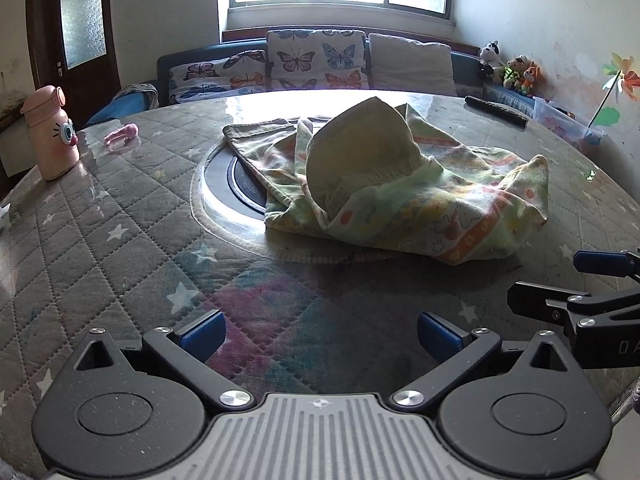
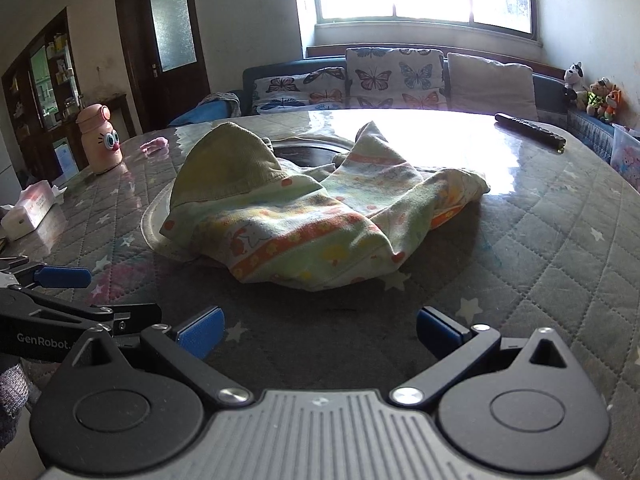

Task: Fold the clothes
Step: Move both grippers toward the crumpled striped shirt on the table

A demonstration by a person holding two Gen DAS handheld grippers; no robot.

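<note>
Left wrist view is filled by the quilted worktop [image 1: 120, 216], on which the crumpled patterned garment [image 1: 400, 184] is heaped near the middle, unfolded. Folding is judged not yet begun; an edge must first be gripped and spread flat. Left tool [image 1: 319, 334] and right tool [image 2: 320, 332] are held wide, empty. "GenRobot" is read on the left tool's side.

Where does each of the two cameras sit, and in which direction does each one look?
Left wrist: on the left gripper, low over the table, facing the crumpled garment and window; its open fingers show, with the right gripper at the right edge.
Right wrist: on the right gripper, same facing; its open fingers show, the left gripper at the left edge.
Shared: garment, pink bottle, remote, sofa.
</note>
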